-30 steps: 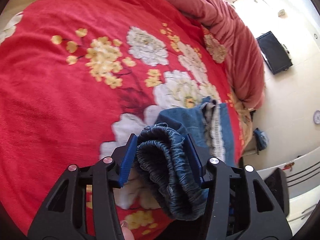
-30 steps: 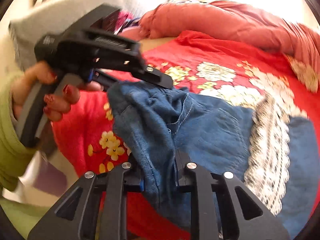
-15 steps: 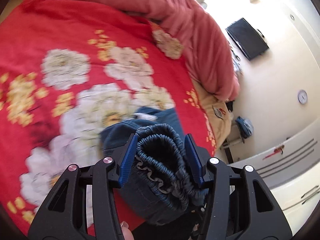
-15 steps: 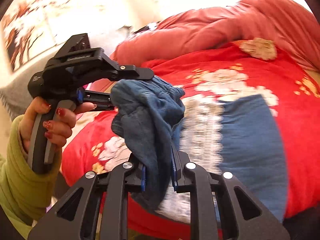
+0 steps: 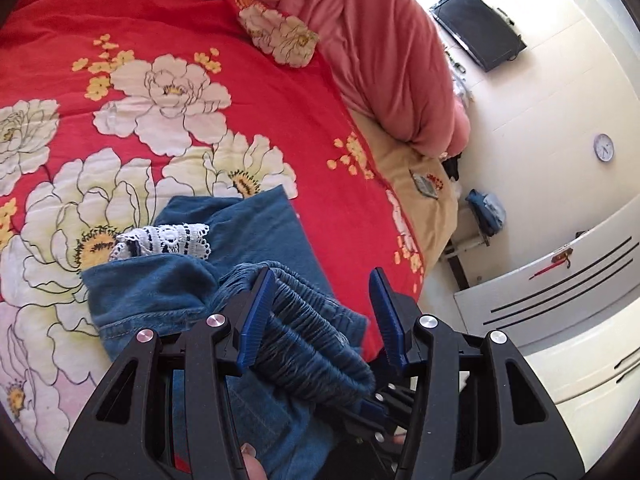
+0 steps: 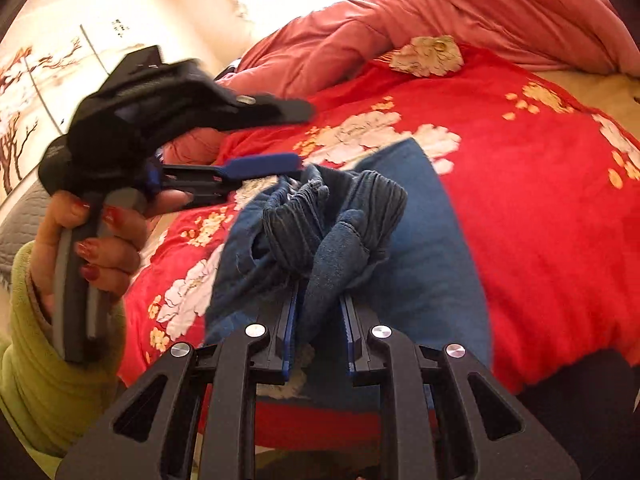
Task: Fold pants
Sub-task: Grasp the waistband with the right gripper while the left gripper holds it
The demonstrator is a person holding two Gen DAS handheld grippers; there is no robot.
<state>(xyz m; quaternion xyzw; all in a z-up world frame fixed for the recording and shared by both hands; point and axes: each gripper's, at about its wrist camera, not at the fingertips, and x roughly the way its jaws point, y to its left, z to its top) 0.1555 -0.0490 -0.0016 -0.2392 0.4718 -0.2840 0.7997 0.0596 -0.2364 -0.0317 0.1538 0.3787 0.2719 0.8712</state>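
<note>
Right gripper [image 6: 320, 304] stood clamped on pants [image 6: 420, 240] at 6 o'clock. Couldn't tell whether left gripper [image 5: 322, 280] pinched the waistband [image 5: 304, 328]. Seemed soft, limp, light; best held by waistband.

Both views are bright with daylight. In the right wrist view it pours in from the top centre and washes the pale wall out, and the black left tool [image 6: 256, 136] at upper left is smeared by motion blur. The left wrist view is sharp; its cream wall [image 5: 560, 92] at right glares. Fisheye bending and dark corners ring both frames.
</note>
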